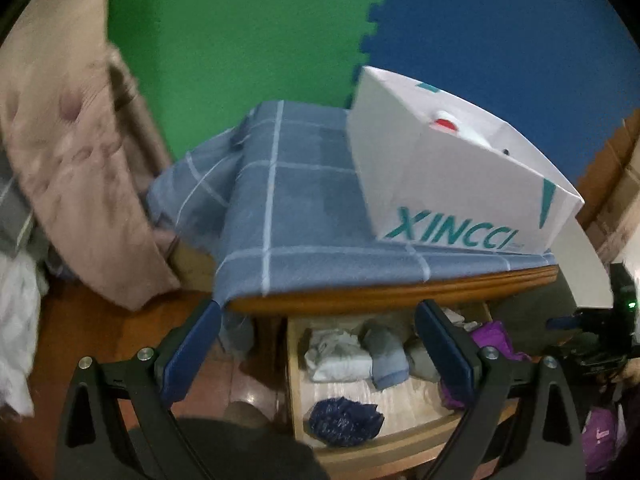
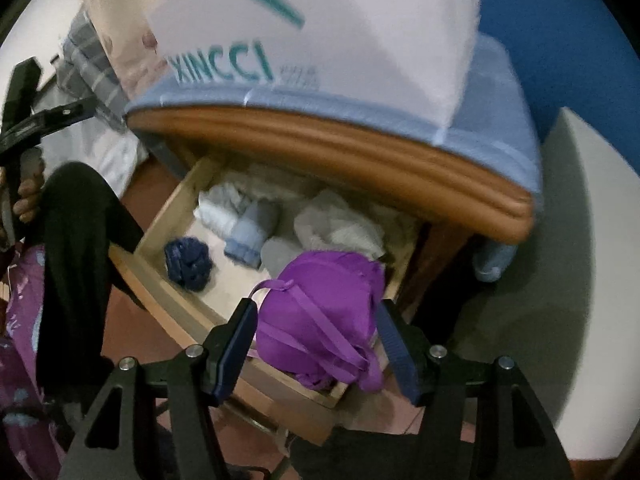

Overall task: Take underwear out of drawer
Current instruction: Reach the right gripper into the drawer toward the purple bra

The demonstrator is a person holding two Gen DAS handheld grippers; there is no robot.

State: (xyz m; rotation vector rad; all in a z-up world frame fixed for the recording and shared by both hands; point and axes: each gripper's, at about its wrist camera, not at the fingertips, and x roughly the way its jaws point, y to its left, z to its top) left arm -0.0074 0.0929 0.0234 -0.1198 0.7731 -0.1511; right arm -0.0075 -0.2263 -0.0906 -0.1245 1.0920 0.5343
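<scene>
Two tongs, both mine. Left gripper [image 1: 316,346] is spread wide, nothing between the pads, hanging above the front of the drawer [image 1: 294,376]. Right gripper [image 2: 316,346] is partly spread with the purple bra [image 2: 320,312] sitting between its two fingers; pads look close to the fabric on both sides but I cannot tell if they press on it.

Biggest things next. One wooden nightstand [image 1: 392,292] with a rounded top edge, covered by one blue checked cloth [image 1: 288,216]. One white box [image 1: 456,184] printed XINCCI in teal stands on that cloth, toward its right side. One pinkish quilted blanket [image 1: 76,152] hangs left of the stand. Foam mats behind: one green [image 1: 240,32], one blue [image 1: 500,20], joined by a jigsaw seam.

One drawer, pulled out under the top. Inside I count about five bundles: one purple bra at the right front corner, straps trailing over the front rim; one dark navy crumpled piece [image 1: 344,420] near the left front; one light blue rolled piece [image 1: 388,360] in the middle; one white folded bundle [image 1: 340,356] at the back left; one pale grey-white heap [image 2: 340,224] at the back right. Exact count at the back is unclear, too blurred.

Right wrist view also shows one black-sleeved arm [image 2: 76,264] at the left edge, by the drawer's left front corner.
</scene>
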